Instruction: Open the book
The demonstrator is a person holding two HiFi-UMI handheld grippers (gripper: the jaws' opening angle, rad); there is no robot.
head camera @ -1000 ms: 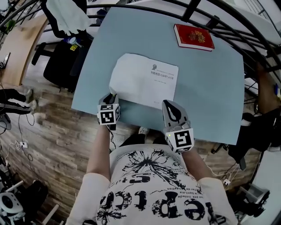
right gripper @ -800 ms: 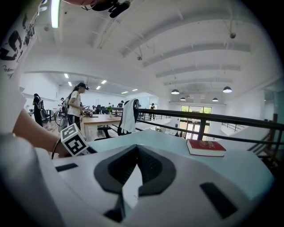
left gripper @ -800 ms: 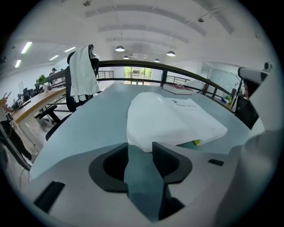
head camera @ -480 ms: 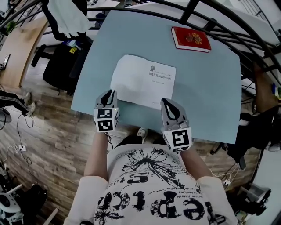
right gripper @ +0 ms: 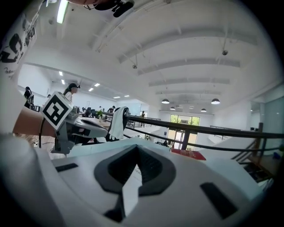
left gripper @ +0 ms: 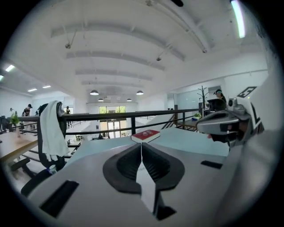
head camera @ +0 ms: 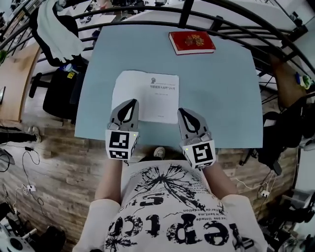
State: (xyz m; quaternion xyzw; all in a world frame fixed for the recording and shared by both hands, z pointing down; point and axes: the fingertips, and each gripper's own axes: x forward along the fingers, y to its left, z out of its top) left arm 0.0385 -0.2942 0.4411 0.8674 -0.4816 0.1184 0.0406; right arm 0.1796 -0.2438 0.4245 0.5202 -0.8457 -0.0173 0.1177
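Note:
A red book (head camera: pixel 192 42) lies shut at the table's far side; it also shows as the red book (left gripper: pixel 145 135) and the red book (right gripper: pixel 188 154) in the gripper views. A white booklet (head camera: pixel 145 93) with a printed title lies flat in the middle of the blue-grey table (head camera: pixel 221 93). My left gripper (head camera: pixel 132 102) hovers over the booklet's near left corner, jaws shut with nothing between them, pointing at the red book. My right gripper (head camera: pixel 183 111) hangs off the booklet's near right corner, jaws together and empty. The left gripper (left gripper: pixel 141 144) and right gripper (right gripper: pixel 136 147) stay above the table.
A black railing (head camera: pixel 147 12) curves round the table's far side. At the left stands an office chair (head camera: pixel 61 88) with a white cloth (head camera: pixel 54 29) draped on it. Wooden floor (head camera: pixel 59 162) lies below the table's near edge.
Both grippers have risen from the table's near edge, the left one much more. The left gripper has come up off the booklet's near left corner. The booklet now lies flat.

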